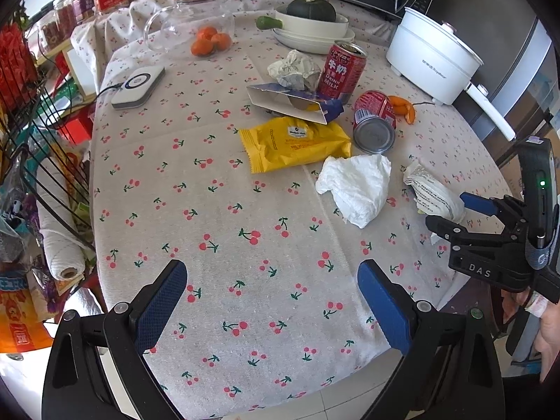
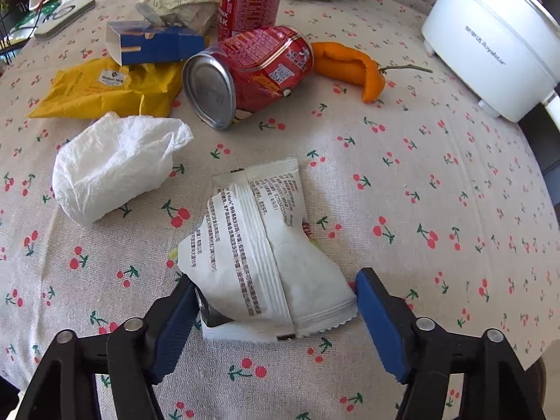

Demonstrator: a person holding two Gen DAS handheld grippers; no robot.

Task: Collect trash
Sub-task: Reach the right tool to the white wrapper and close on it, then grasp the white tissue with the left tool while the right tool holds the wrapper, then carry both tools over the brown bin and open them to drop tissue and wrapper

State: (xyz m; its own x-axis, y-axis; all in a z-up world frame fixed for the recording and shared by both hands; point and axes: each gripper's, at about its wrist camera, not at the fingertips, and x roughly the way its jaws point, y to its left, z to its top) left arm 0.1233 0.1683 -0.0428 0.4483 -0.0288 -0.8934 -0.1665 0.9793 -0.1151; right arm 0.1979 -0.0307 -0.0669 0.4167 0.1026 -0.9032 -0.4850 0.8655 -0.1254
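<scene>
Starting out: my right gripper (image 2: 274,309), wide, maybe touches the white wrapper (image 2: 266,262); tissue (image 2: 115,168) beside it waits; left gripper (image 1: 273,297) wide, empty.

Crumpled white wrapper (image 2: 266,255), tissue (image 2: 115,168), yellow packet (image 2: 105,91), tipped red can (image 2: 245,73) on tablecloth (image 2: 420,245).

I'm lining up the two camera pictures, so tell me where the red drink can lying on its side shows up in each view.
Left wrist view: the tipped red drink can lies right of centre in the upper half, silver base toward the camera.
Right wrist view: the can lies upper centre, base facing lower left.
Shared landmark: the crumpled white paper tissue, just in front of the can in both.
</scene>
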